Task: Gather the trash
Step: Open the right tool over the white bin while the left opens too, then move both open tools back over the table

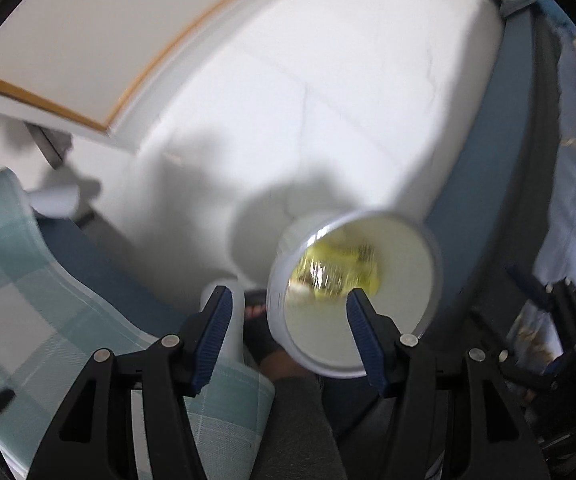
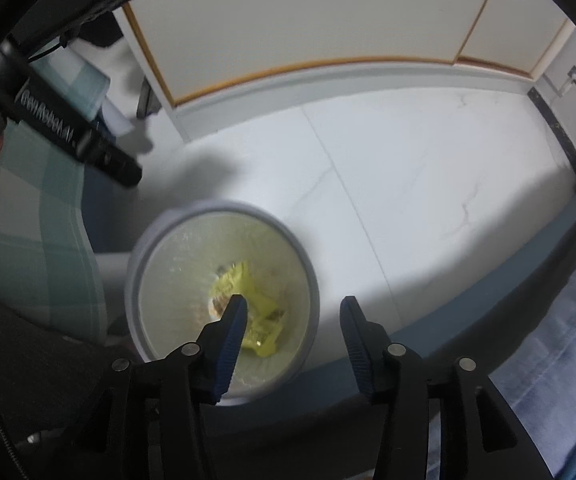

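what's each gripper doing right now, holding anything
Left gripper: open, holding nothing.
Right gripper: open, holding nothing, above the white bin with the yellow wrapper inside.

A white tiled floor is filling the middle of both views. A white cabinet door with a tan edge is running across from ten to two o'clock above a pale skirting board. Pale green checked bedding is lying at eight o'clock. A blue bed edge is curving toward four o'clock, with blue-grey fabric lying beside it.
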The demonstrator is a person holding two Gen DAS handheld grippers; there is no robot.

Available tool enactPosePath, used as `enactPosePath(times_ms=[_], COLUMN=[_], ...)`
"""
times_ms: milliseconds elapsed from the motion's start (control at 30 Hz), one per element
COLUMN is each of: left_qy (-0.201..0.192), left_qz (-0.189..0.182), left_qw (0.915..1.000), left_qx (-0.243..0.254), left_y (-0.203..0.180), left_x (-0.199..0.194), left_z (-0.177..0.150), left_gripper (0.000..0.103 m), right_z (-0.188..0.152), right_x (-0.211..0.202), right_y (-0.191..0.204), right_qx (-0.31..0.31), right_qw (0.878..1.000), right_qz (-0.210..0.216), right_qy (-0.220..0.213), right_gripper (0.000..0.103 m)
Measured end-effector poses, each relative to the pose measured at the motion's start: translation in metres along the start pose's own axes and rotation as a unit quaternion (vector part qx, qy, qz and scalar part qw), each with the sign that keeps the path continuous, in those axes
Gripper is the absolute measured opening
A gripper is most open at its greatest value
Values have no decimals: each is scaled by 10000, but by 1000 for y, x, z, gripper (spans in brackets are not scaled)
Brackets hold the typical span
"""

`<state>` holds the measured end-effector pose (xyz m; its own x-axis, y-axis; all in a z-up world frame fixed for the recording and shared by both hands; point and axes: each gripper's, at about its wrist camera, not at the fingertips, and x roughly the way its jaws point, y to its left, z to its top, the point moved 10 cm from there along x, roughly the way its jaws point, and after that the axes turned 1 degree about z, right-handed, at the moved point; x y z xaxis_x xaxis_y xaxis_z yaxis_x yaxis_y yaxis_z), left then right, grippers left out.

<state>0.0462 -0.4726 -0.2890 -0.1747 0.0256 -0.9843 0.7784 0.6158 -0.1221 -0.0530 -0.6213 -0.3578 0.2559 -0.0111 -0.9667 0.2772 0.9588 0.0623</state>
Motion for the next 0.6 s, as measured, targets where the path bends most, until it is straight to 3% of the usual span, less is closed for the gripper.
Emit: enactPosePath(times_ms=[167, 300, 400, 600], left_qy=[-659, -1368, -1913, -2852], left_qz=[182, 219, 281, 616], left_qw=[9975, 9903, 9811, 9549], left_qx=[176, 111, -84, -555], left_y=[-7, -11, -4, 21], left_x=[-51, -99, -132, -187], left_z=[1, -5, -12, -35], left_gripper=[55, 57, 65, 66], right_z=[19, 31, 41, 56], right_x=[-35, -67, -89, -135], right_y=[-3, -2, 1, 19], right_qx=[70, 166, 195, 216], right_qw=[9987, 9954, 9927, 9842], right_qz=[-40, -81, -43, 35], right_qy=[-503, -938, -1192, -1759], right_gripper=[57, 59, 59, 67])
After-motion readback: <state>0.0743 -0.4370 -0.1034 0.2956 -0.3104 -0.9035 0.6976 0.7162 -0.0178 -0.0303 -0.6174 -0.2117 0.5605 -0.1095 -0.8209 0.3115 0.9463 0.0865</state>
